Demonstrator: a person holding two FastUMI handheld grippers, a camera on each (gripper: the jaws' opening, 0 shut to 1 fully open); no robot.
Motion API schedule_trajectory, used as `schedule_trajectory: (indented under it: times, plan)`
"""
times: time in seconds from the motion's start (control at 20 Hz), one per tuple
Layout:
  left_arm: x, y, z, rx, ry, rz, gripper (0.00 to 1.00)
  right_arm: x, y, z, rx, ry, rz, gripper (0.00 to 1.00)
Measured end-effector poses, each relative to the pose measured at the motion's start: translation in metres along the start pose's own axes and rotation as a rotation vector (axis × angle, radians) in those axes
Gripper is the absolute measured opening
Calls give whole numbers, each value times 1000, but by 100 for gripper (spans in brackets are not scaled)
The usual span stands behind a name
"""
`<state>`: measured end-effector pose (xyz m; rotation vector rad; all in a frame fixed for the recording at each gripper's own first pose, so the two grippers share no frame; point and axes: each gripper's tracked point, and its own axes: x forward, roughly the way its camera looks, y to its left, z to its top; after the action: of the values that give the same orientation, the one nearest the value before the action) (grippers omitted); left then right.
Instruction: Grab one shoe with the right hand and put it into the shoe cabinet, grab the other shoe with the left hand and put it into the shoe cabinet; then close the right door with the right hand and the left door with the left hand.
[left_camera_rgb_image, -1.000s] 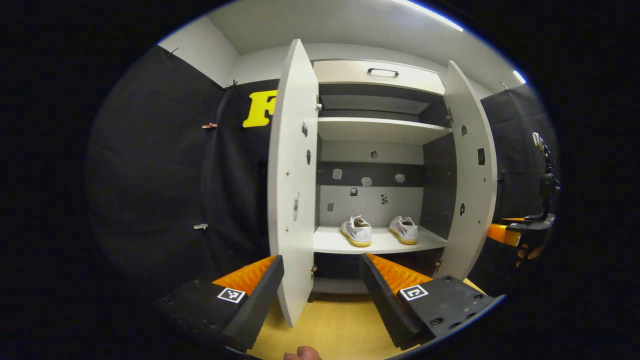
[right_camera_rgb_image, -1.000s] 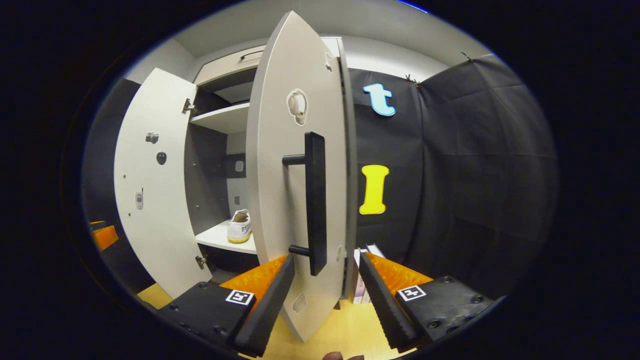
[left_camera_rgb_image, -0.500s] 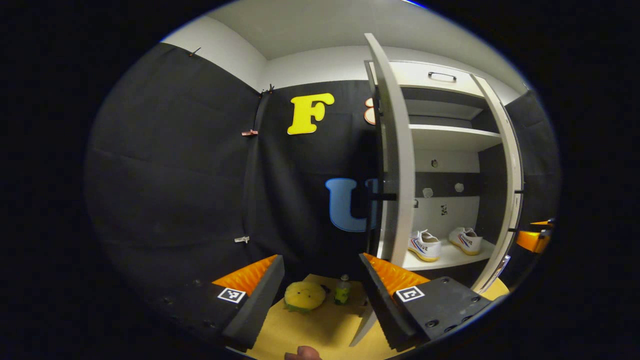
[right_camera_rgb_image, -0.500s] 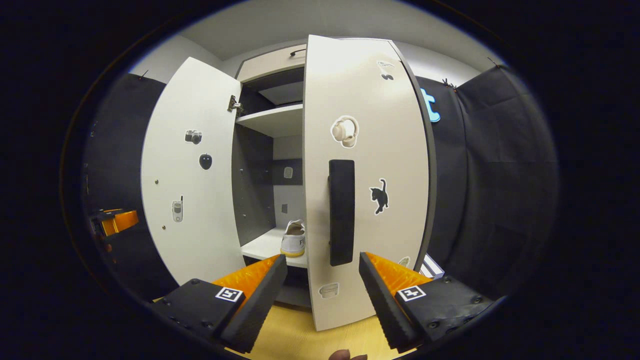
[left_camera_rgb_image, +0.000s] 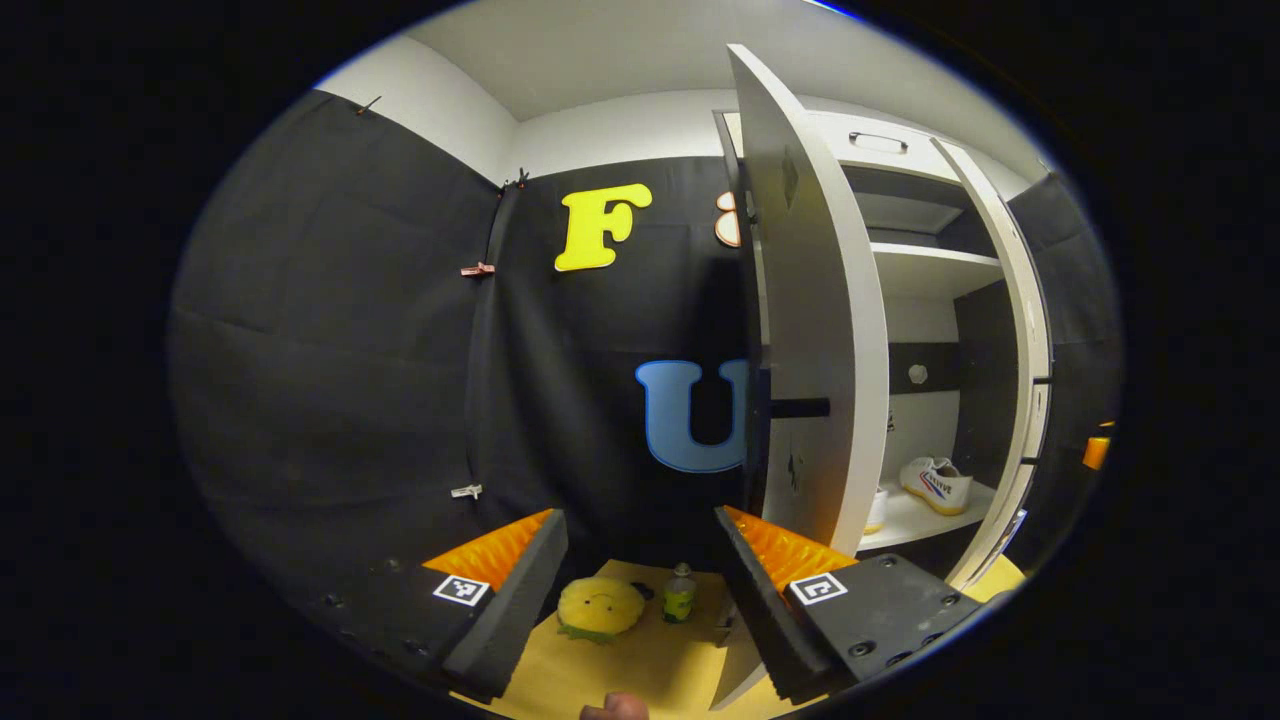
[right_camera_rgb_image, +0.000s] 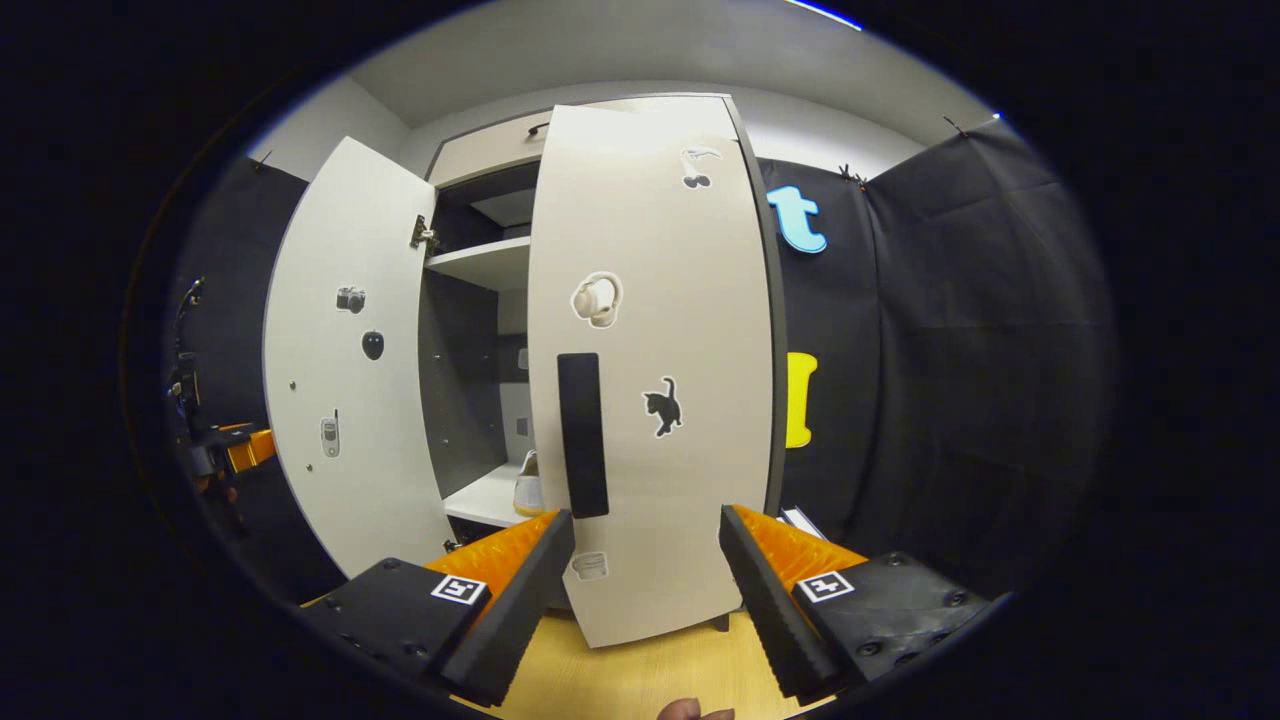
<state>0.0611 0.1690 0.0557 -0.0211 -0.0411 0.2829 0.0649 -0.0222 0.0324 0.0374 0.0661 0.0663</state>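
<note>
The right gripper (right_camera_rgb_image: 645, 590) hangs wide open before the half-shut right door (right_camera_rgb_image: 650, 400), holding nothing. The left gripper (left_camera_rgb_image: 640, 590), fingers wide and empty, sits beside the left door (left_camera_rgb_image: 815, 330)'s outer edge; one shoe (left_camera_rgb_image: 938, 484) rests on the cabinet shelf (left_camera_rgb_image: 915, 518).

Left tongs (left_camera_rgb_image: 640, 560): ridged wedge fingers on dark screwed plates, each carrying a square black-and-white marker. Right tongs (right_camera_rgb_image: 647, 565) look alike, screws beside the markers.
</note>
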Motion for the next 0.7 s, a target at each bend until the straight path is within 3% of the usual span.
schedule_trajectory:
  times: [0.7]
  plan:
    - [-33, -157, 4, -48, 25, -261, 94, -6, -22, 2, 35, 29, 18, 98]
